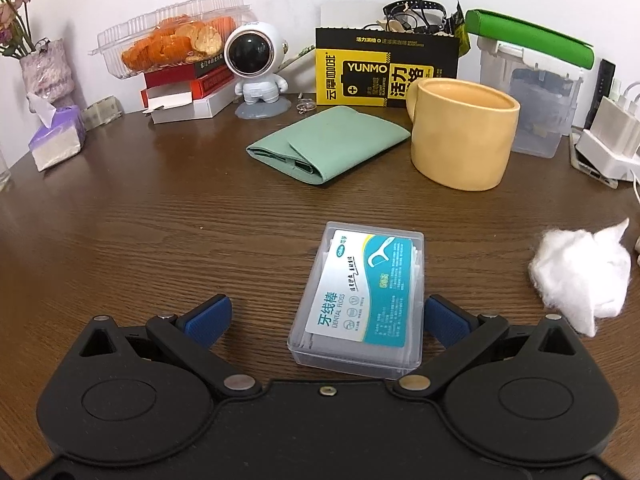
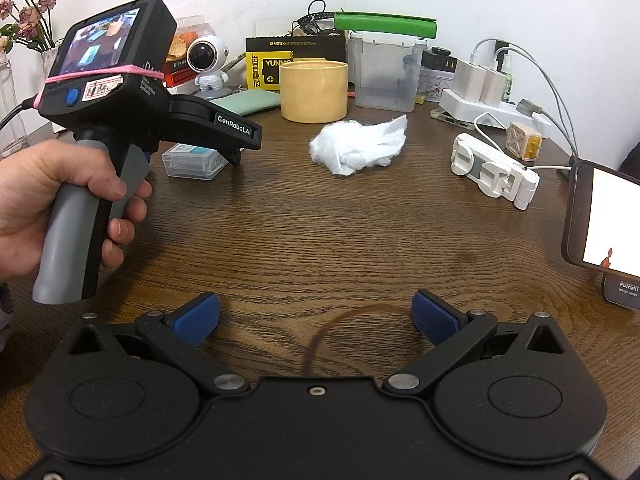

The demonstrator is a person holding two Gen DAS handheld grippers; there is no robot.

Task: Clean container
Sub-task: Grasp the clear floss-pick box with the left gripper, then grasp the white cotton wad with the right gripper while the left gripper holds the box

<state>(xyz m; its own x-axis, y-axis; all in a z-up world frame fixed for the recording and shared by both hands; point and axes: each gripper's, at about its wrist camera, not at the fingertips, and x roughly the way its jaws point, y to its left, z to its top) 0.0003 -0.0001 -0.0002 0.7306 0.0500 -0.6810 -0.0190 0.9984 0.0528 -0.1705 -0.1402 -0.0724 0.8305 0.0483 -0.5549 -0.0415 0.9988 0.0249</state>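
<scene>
The left hand-held gripper [image 1: 327, 318] sits low over the dark wood-grain worktop [image 1: 160, 216], its jaws spread wide around the near end of a clear rectangular plastic dental-floss box with a teal and white label [image 1: 362, 300]. The right blue pad [image 1: 444, 318] is just beside the box wall, contact uncertain; the left pad stands well apart. The box lies flat, lid on. Beyond the box stands a round yellow ceramic mug [image 1: 462, 136], with a folded pale-green cloth pouch [image 1: 330, 144] left of it. To the right of the box lies a crumpled white cotton wipe [image 1: 580, 272].

From the right wrist, the right hand-held gripper [image 2: 316, 316] is wide too, holding nothing, over bare worktop marked with a faint brown ring stain [image 2: 340, 328]. The wipe lies well beyond it, in front of the mug. A person's hand [image 2: 60, 208] grips the left tool's grey handle.
</scene>
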